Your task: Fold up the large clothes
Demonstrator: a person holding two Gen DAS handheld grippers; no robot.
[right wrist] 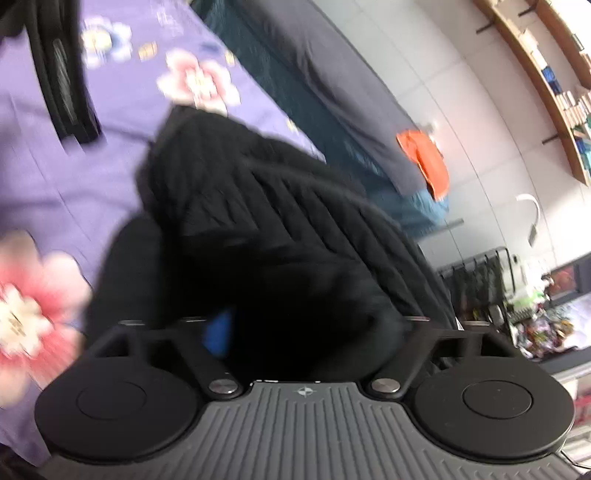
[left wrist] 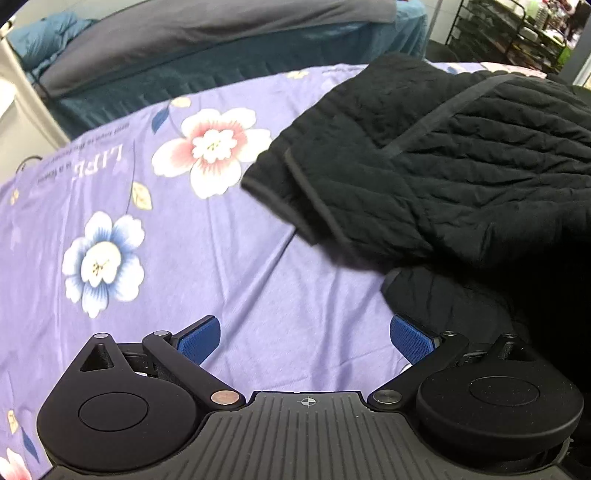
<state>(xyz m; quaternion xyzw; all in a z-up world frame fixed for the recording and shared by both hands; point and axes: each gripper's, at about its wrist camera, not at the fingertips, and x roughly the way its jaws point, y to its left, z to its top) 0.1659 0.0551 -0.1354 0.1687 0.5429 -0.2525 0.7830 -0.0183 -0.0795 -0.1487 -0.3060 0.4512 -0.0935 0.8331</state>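
Black quilted jacket (left wrist: 424, 158) lying on the bed, filling the upper right and right side of the left wrist view, with a sleeve cuff (left wrist: 295, 199) folded out toward the centre and a flat grey band (left wrist: 436, 114) crossing the quilting diagonally. Resting on a purple bedsheet (left wrist: 221, 277) printed with large flowers, one pink-and-white (left wrist: 212, 146) at upper centre, one blue-and-white (left wrist: 99, 264) at left.

Left tongs (left wrist: 304, 339) at the bottom of that view, spread wide apart, blue pads (left wrist: 199, 339) bare, holding nothing, hovering over plain sheet just beside the dark lower edge of the jacket at lower right.

In the right wrist view, same jacket (right wrist: 266, 221) bunched up in the centre, rising directly from between the right tongs (right wrist: 303, 332) at bottom centre. One blue pad (right wrist: 218, 334) just visible at the left of the fabric; the other side hidden behind black cloth. Fabric clearly sitting between the fingers, but cannot tell how tightly pressed, picture blurred there. A dark strap or collar piece (right wrist: 62, 85) lying on the sheet at upper left.

Further out: a second bed with grey cover (left wrist: 192, 48) and teal blanket (left wrist: 48, 37) along the top of the left view; an orange cloth (right wrist: 428, 162) at right centre of the right view; wooden wall shelves (right wrist: 546, 85) at upper right; a black wire rack (left wrist: 491, 29) at top right of the left view.
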